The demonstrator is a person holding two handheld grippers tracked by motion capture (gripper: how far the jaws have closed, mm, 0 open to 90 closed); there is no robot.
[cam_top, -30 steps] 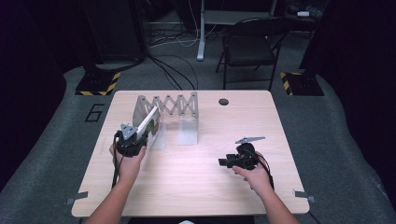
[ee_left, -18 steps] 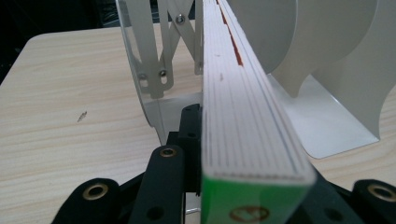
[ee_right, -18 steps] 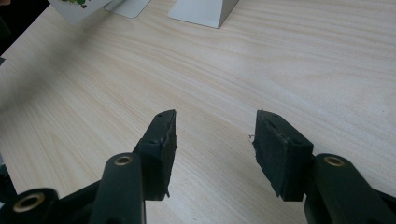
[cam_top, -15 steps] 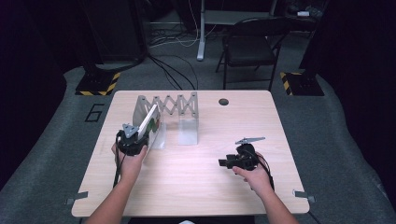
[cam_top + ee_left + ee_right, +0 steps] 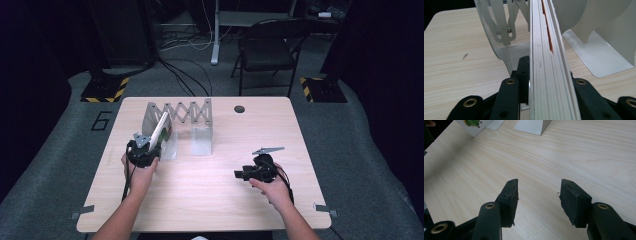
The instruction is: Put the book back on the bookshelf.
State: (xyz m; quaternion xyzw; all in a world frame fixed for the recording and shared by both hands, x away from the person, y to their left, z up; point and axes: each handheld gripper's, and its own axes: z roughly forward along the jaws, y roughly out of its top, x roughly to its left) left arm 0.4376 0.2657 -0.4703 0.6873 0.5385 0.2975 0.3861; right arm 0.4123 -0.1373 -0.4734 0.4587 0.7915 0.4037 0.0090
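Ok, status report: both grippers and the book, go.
Left gripper has the book between its jaws, which have just been opening. Book tilted in white expanding rack. Right gripper open over bare table.

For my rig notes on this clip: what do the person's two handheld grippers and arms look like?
Both grippers are black. The left gripper carries a grey three-cornered plate on top and a black cable trailing back along the forearm. The right gripper has a grey plate too and black cable looping by the wrist. Its own view shows two black jaws with blocky, rough-edged pads and brass-coloured rivets. Forearms are bare; no sleeves visible.

Left gripper (image 5: 150, 145) jaws easing apart; right gripper (image 5: 539, 192) jaws parted.
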